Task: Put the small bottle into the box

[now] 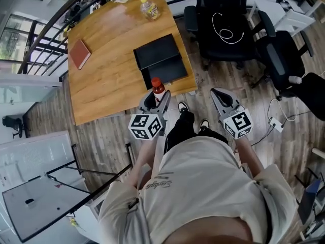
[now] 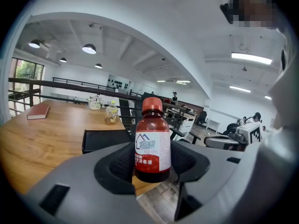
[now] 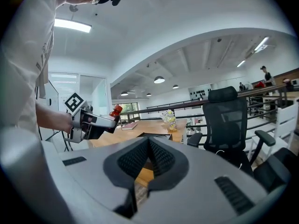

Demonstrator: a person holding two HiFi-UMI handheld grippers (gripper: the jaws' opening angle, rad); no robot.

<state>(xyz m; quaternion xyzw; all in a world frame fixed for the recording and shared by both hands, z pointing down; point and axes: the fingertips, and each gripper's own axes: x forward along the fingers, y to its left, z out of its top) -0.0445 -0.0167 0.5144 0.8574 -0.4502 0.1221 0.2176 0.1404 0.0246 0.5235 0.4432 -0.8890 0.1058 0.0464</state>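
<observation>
Bottle (upright, red-capped) sits clamped in left hand-held gripper.

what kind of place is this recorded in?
Most likely an open-plan office: a large wooden table, black swivel office chairs beside it, and rows of ceiling lamps over a long, open room.

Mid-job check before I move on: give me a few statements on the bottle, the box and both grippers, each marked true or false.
1. The left gripper is shut on the small bottle. True.
2. The small bottle already sits in the box. False: it is held in the gripper, short of the box.
3. The right gripper holds a second bottle. False: its jaws are together with nothing between them.
4. A red book lies on the table. True.
</observation>
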